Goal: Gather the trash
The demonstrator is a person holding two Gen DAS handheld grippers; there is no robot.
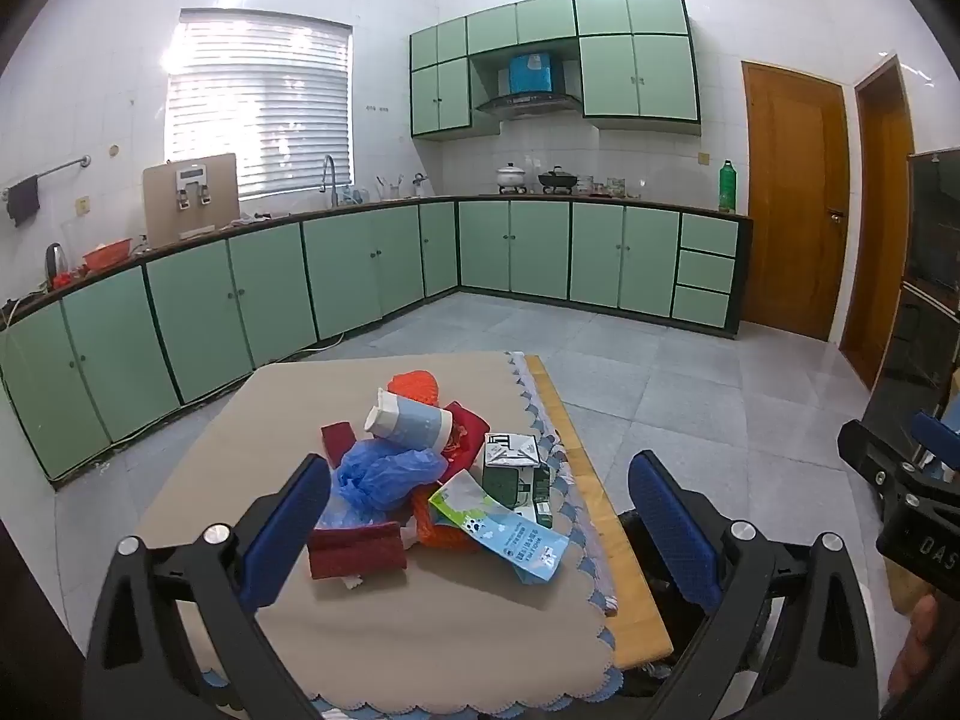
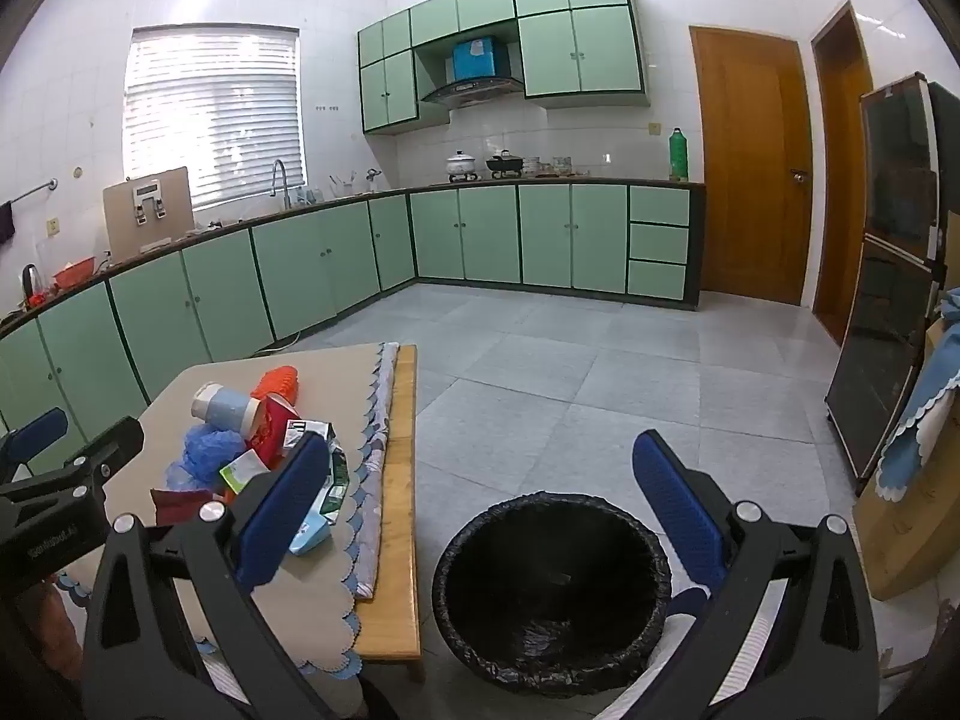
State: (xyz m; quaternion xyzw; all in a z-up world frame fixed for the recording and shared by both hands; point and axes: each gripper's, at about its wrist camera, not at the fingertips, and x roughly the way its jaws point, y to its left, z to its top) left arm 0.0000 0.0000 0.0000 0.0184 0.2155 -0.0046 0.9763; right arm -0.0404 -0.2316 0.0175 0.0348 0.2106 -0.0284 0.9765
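A heap of trash lies on a low table (image 1: 420,618) with a beige cloth: a paper cup (image 1: 408,422) on its side, a crumpled blue plastic bag (image 1: 387,474), a dark red box (image 1: 356,552), orange netting (image 1: 414,387), a green-and-white carton (image 1: 513,468) and a flattened light blue pouch (image 1: 510,534). My left gripper (image 1: 480,516) hovers open in front of the heap, nothing between its fingers. My right gripper (image 2: 480,498) is open too, above a black-lined trash bin (image 2: 549,594) on the floor right of the table (image 2: 396,540). The heap (image 2: 258,444) shows left of it.
Green cabinets (image 1: 336,270) line the far walls under a counter with a sink, pots and a kettle. Grey floor tiles (image 2: 570,372) stretch beyond the table. A dark glass cabinet (image 2: 888,276) and wooden doors (image 2: 750,162) stand at right. A blue cloth (image 2: 924,420) hangs at far right.
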